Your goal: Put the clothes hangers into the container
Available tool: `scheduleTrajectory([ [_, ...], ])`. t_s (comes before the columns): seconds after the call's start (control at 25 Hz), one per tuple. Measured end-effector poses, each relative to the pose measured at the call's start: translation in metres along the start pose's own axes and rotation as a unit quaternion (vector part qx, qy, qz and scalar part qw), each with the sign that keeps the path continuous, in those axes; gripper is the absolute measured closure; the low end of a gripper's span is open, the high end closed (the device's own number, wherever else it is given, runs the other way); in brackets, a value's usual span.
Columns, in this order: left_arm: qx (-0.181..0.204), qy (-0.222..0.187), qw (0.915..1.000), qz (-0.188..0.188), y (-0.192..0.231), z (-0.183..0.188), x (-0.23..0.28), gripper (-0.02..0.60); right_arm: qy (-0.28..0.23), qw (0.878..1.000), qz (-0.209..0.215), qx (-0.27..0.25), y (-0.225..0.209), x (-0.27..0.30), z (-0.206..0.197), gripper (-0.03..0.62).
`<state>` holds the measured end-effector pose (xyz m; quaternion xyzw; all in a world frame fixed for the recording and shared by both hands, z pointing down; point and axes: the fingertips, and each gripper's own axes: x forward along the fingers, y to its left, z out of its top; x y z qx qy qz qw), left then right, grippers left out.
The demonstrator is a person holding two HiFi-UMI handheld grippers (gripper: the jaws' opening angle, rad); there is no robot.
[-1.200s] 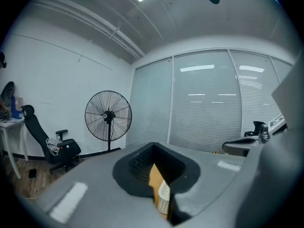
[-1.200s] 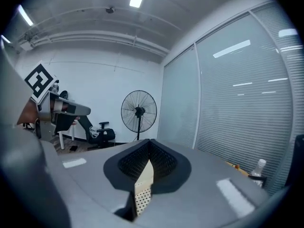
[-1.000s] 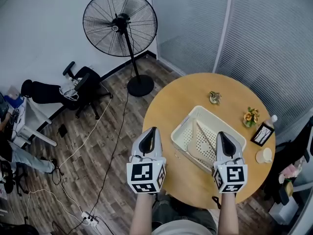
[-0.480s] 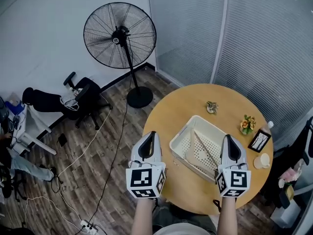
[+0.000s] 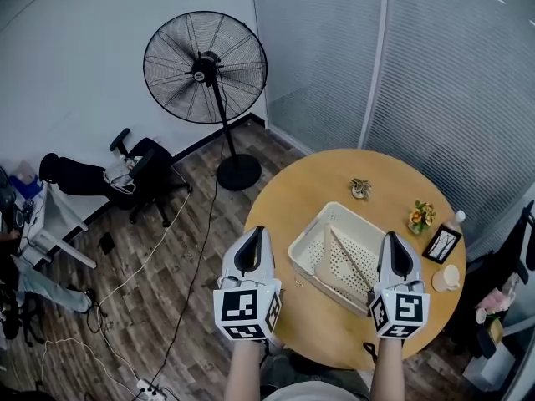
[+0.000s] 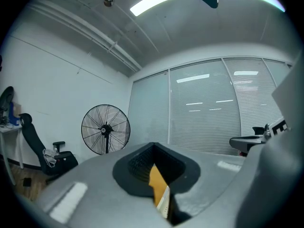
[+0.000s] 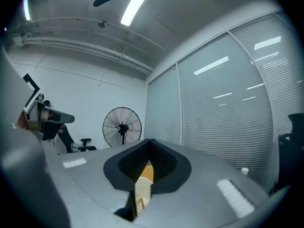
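Note:
A white perforated basket (image 5: 306, 237) stands on the round wooden table (image 5: 292, 182). Wooden clothes hangers (image 5: 350, 257) lie inside it. My left gripper (image 5: 254, 236) is held up over the table's near left edge, left of the basket, shut and holding nothing. At the basket's near right corner my right gripper (image 5: 394, 242) hovers, also shut and holding nothing. In the left gripper view the left gripper (image 6: 153, 150) leaves only a thin slit that shows table and basket. The right gripper view shows the right gripper (image 7: 149, 146) the same way.
On the table's far right are a small plant (image 5: 360, 189), yellow flowers (image 5: 420, 216), a bottle (image 5: 456, 218), a framed card (image 5: 442, 242) and a cup (image 5: 445, 280). A standing fan (image 5: 205, 57), an office chair (image 5: 142, 161) and cables occupy the floor at left.
Both grippers have stayed shut and raised. The right one has drifted slightly to the right. The head view has shifted a little, so the table and basket sit lower in the picture.

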<state>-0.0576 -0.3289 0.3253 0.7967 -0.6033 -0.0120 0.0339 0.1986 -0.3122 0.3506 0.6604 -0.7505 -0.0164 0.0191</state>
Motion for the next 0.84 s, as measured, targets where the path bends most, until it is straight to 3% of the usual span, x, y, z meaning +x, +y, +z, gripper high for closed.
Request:
scheduleTrajectory([
  [0.84,0.004,-0.007,1.0,0.001,-0.0003,0.009,0.0071,0.581,0.001,1.0,-0.006,-0.005,-0.0102,0.0037,0.0054,0.571],
])
